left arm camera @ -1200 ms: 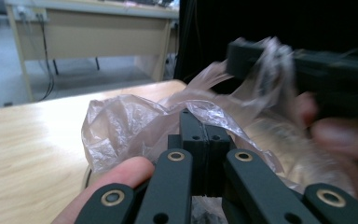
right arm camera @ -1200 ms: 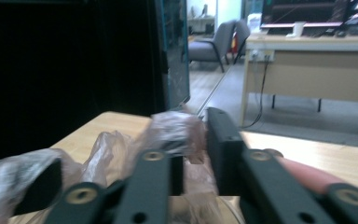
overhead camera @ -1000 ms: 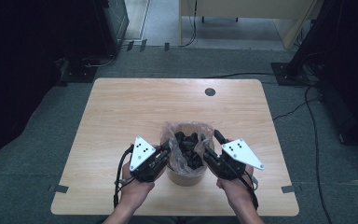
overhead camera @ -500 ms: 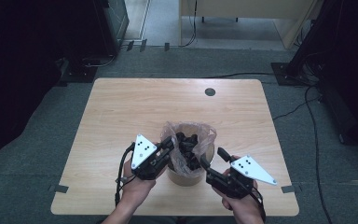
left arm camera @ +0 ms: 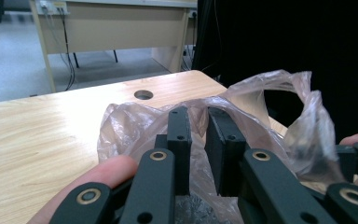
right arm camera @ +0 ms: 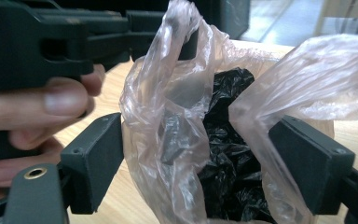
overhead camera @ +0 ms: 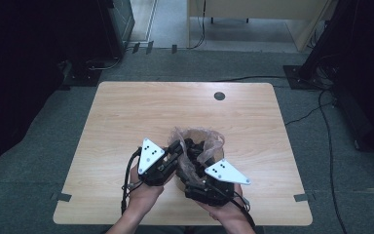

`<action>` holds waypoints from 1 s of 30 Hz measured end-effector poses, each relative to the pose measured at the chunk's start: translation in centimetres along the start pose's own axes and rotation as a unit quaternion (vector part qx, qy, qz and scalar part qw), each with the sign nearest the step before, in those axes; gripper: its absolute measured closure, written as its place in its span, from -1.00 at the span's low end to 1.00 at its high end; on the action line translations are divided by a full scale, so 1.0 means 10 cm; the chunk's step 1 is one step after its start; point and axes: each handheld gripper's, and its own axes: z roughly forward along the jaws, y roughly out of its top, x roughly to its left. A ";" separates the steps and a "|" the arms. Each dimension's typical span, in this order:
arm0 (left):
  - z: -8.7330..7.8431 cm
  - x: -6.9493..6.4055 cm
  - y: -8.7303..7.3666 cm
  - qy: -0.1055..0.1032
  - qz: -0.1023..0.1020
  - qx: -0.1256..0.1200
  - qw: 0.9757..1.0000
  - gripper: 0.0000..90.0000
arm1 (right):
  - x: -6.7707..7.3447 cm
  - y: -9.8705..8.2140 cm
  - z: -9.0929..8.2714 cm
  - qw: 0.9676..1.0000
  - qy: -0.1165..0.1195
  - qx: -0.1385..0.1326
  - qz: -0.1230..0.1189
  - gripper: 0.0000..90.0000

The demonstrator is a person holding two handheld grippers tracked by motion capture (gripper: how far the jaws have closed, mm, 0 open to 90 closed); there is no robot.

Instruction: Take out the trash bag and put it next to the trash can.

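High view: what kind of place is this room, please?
Probably a lab or office workroom: a wooden table with a cable hole, grey carpet crossed by cables, and a desk behind.

The right gripper [right arm camera: 200,172] has just been opening its two black jaws, which now stand wide at eight and four o'clock. Between them rises a thin, crinkled, translucent pinkish plastic bag [right arm camera: 168,116], not pressed, with crumpled black plastic [right arm camera: 223,154] inside. At ten o'clock, a hand [right arm camera: 42,116] grips the other black gripper.
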 end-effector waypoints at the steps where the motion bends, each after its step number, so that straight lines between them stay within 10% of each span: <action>1: -0.01 0.00 0.00 0.000 0.001 -0.001 1.000 0.76 | 0.02 0.00 0.02 1.000 -0.005 0.002 -0.005 -0.44; 6: -0.06 0.04 0.01 0.001 0.004 -0.002 1.000 0.42 | 0.06 0.00 0.06 0.999 -0.025 0.003 -0.027 0.56; 10: -0.11 0.11 0.01 0.002 -0.009 -0.001 1.000 0.04 | 0.03 0.02 0.07 0.999 -0.027 -0.006 -0.025 0.94; 30: -0.40 0.60 -0.42 0.032 -0.053 0.005 0.998 -0.55 | -0.03 0.25 -0.02 0.996 -0.041 -0.082 -0.018 1.00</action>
